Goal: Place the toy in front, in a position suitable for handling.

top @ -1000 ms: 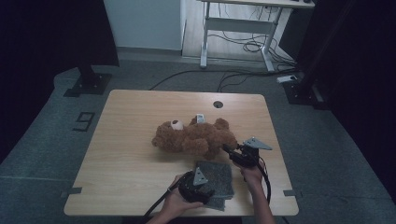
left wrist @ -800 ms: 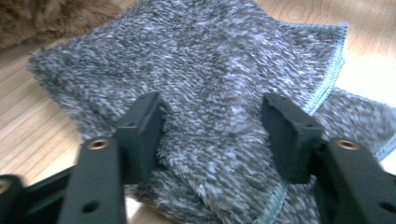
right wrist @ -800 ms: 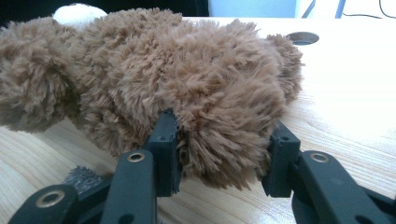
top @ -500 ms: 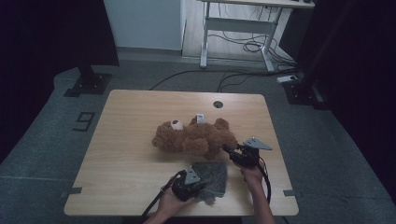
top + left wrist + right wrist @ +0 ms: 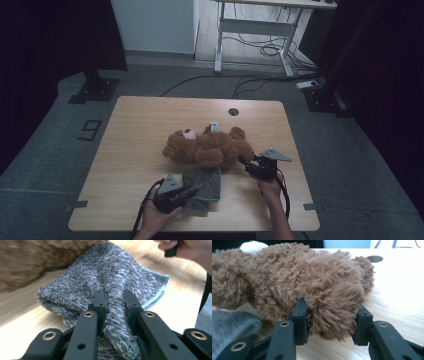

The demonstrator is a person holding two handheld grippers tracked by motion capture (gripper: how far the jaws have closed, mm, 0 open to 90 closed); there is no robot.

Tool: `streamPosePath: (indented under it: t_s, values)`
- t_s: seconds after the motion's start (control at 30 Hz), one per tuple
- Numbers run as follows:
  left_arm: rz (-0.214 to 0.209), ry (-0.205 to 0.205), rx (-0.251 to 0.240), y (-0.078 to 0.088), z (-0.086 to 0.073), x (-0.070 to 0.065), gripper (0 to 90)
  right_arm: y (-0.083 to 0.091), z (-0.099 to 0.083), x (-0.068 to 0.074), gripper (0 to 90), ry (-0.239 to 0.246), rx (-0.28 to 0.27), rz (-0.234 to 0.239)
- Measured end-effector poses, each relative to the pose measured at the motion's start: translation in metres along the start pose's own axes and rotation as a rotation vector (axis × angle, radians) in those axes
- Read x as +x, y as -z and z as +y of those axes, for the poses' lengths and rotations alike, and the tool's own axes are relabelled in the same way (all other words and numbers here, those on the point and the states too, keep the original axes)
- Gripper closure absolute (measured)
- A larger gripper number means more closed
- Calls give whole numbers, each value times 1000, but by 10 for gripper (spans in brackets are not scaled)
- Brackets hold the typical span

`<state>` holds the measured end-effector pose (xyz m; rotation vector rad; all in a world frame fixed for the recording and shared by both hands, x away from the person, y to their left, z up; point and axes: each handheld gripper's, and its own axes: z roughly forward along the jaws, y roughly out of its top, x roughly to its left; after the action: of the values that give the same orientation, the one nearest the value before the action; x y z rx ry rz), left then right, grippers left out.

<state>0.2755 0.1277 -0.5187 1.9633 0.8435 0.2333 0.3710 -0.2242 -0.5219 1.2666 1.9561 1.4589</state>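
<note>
Left gripper (image 5: pixel 113 296) pinches a fold of the grey cloth (image 5: pixel 201 187) at the near table (image 5: pixel 125 150) edge, seemingly to lift it, while right gripper (image 5: pixel 332 317) clasps the bear (image 5: pixel 210 147) mid-table, likely steadying it

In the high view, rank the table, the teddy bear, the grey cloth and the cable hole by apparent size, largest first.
1. table
2. teddy bear
3. grey cloth, partly covered by the left tongs
4. cable hole, sitting farther from the camera, yet clearly the smallest
</note>
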Motion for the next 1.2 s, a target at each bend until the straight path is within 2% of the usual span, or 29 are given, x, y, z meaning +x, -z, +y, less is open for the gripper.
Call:
streamPosePath:
  t_s: [0.17,0.2,0.5,0.57,0.8,0.93,1.2]
  values:
    - [4,15,-34,15,5,11,761,-1,-1,0,563,-4,5,-1]
    - [3,16,-52,23,8,15,761,-1,-1,0,563,-4,4,-3]
    - [3,27,-124,49,17,23,762,0,0,-1,560,0,2,-2]
    - [0,44,-155,60,21,27,762,0,0,-1,557,2,3,-1]
    - [30,69,-219,82,25,34,762,2,-1,0,557,10,2,-1]
    - [40,79,-231,87,25,37,762,2,-1,0,558,9,2,0]
    - [44,82,-226,84,24,37,762,2,-1,0,557,9,2,0]
